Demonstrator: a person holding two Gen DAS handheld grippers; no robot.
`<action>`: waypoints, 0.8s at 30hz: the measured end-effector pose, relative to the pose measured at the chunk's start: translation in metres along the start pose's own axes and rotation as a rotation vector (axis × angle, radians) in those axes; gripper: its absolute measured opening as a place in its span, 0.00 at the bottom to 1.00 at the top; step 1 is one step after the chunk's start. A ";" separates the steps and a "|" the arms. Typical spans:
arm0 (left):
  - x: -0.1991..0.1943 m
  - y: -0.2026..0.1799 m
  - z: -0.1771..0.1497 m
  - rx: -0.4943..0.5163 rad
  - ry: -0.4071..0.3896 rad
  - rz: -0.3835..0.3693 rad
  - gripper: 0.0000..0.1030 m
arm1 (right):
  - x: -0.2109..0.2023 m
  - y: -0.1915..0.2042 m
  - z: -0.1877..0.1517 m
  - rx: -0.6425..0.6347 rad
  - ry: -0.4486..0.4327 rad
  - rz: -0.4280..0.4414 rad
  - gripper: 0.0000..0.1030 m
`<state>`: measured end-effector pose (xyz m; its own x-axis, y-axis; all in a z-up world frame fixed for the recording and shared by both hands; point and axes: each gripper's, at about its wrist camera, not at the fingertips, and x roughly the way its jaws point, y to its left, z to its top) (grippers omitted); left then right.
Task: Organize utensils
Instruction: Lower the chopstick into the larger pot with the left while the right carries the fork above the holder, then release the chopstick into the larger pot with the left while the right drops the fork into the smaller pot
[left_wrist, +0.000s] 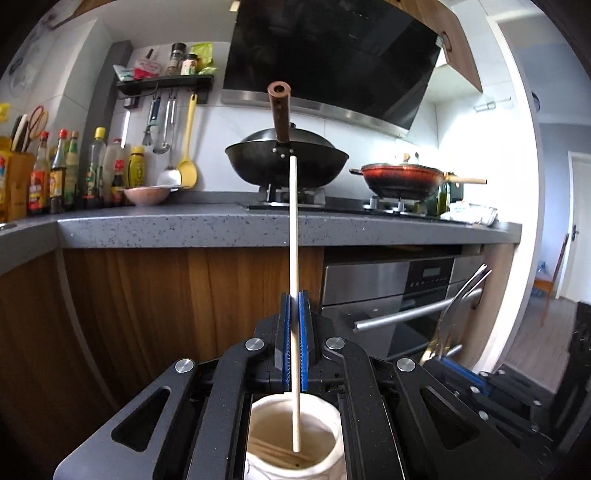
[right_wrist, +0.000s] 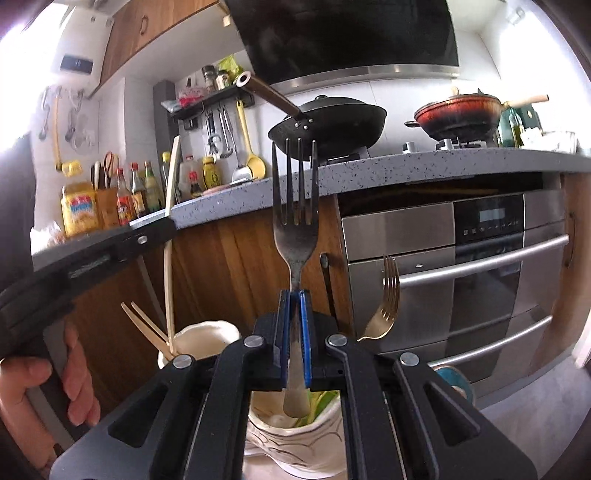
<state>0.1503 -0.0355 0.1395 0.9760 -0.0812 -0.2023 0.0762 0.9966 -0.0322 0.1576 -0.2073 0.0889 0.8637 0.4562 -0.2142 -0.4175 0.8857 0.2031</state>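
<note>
Two claws were each clamped on one utensil. Left gripper (left_wrist: 294, 321) pinched a pale chopstick (left_wrist: 293, 236) low on its shaft, long axis upright, lower end hanging inside a cream cup (left_wrist: 291, 439). Right gripper (right_wrist: 294, 325) held a steel fork (right_wrist: 295, 221) by its handle, tines up, handle end over a second cup (right_wrist: 295, 435). Chopstick looked light, stiff and smooth, likely to slip or swing. Fork seemed heavier and rigid, best gripped mid-handle. Beyond stood a counter (left_wrist: 184, 225).

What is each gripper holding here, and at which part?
Left gripper: a pale chopstick, pinched partway along its length. Right gripper: a metal fork, held at the handle, tines up.
</note>
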 end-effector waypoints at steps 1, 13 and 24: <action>0.005 -0.004 -0.004 0.024 0.011 0.014 0.05 | 0.001 0.002 -0.002 -0.012 0.011 0.001 0.05; 0.019 -0.010 -0.035 0.118 0.128 0.022 0.05 | 0.020 0.004 -0.027 -0.051 0.121 0.005 0.05; 0.017 0.000 -0.040 0.069 0.159 0.023 0.23 | 0.034 0.002 -0.039 -0.039 0.186 0.020 0.06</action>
<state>0.1589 -0.0377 0.0970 0.9335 -0.0544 -0.3543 0.0735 0.9965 0.0408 0.1752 -0.1863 0.0450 0.7897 0.4784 -0.3841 -0.4474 0.8774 0.1730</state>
